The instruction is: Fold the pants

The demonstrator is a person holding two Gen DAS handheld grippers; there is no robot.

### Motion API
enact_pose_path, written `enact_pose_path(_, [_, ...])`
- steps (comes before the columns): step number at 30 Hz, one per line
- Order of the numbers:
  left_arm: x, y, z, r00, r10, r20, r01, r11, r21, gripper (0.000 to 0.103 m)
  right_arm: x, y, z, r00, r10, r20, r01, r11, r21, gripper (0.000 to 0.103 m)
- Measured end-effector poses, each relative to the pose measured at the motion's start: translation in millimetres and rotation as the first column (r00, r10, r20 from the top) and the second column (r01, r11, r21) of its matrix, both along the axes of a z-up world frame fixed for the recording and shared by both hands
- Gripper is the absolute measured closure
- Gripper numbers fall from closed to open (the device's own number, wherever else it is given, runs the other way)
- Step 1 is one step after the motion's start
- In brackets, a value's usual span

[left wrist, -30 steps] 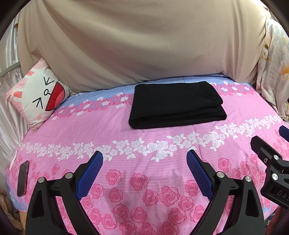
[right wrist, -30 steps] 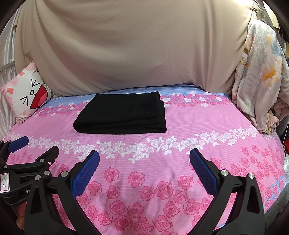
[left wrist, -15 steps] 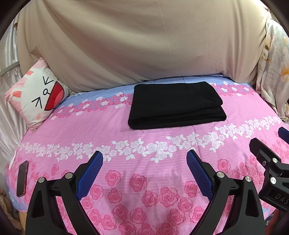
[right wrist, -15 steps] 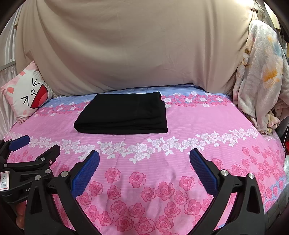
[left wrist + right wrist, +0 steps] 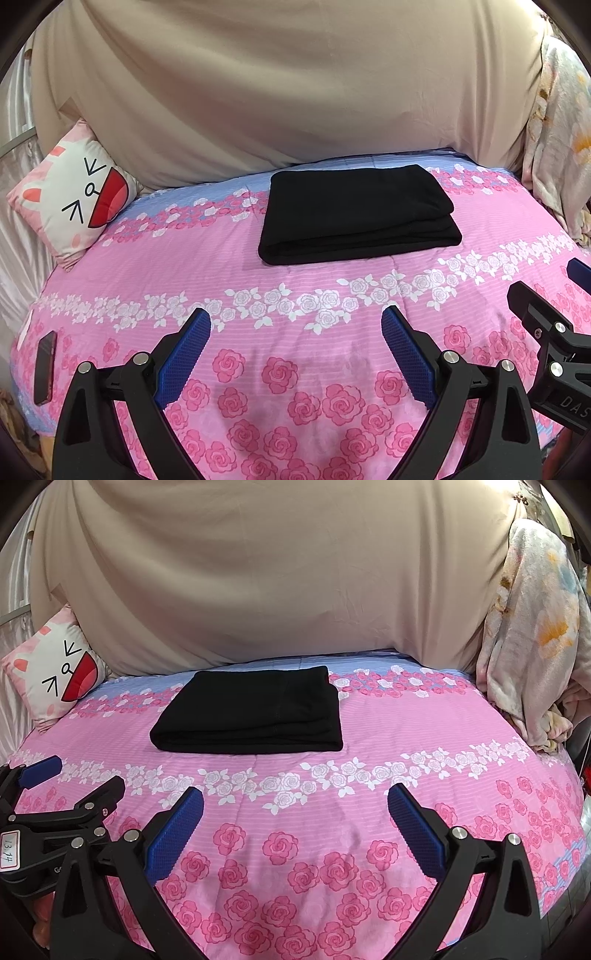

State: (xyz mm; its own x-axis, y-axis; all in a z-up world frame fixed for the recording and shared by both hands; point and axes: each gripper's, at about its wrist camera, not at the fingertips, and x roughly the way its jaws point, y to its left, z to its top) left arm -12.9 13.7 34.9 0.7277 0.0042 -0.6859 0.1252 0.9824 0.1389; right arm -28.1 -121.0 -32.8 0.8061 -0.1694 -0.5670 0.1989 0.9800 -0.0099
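Now I see the black pants folded in a neat flat pile near the far side of the bed, close to the tan sheet. My left tongs are wide open and hold nothing. My right tongs are wide open and empty too. Both hang over the pink roses, well apart from the pants. A cat pillow sits at the left.

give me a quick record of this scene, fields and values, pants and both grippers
pants: black, folded into a flat rectangle, lying on the bed
left gripper: open, empty, near the bed's front edge, apart from the pants
right gripper: open, empty, beside the left one
pillow: cat face, far left corner
phone: dark, left edge of bed
task state: folding looks done
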Motion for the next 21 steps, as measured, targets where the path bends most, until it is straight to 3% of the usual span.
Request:
enact_pose_path(12, [-1.3, 3.0, -0.8, 1.000, -0.008, 0.011, 0.008, 1.000, -0.014, 0.011, 0.7, 2.0, -2.6, 1.000, -0.001, -0.008, 0.001, 1.000, 0.000, 0.005])
enact_pose_path(18, [-0.6, 3.2, -1.1, 1.000, 0.001, 0.012, -0.002, 1.000, 0.013, 0.012, 0.8, 3.4, -3.4, 1.000, 0.000, -0.009, 0.000, 1.000, -0.004, 0.005])
enact_pose_path(21, [-0.1, 6.3, -0.9, 1.000, -0.016, -0.007, 0.016, 1.000, -0.021, 0.013, 0.9, 2.6, -3.6, 1.000, 0.001, -0.010, -0.001, 1.000, -0.005, 0.005])
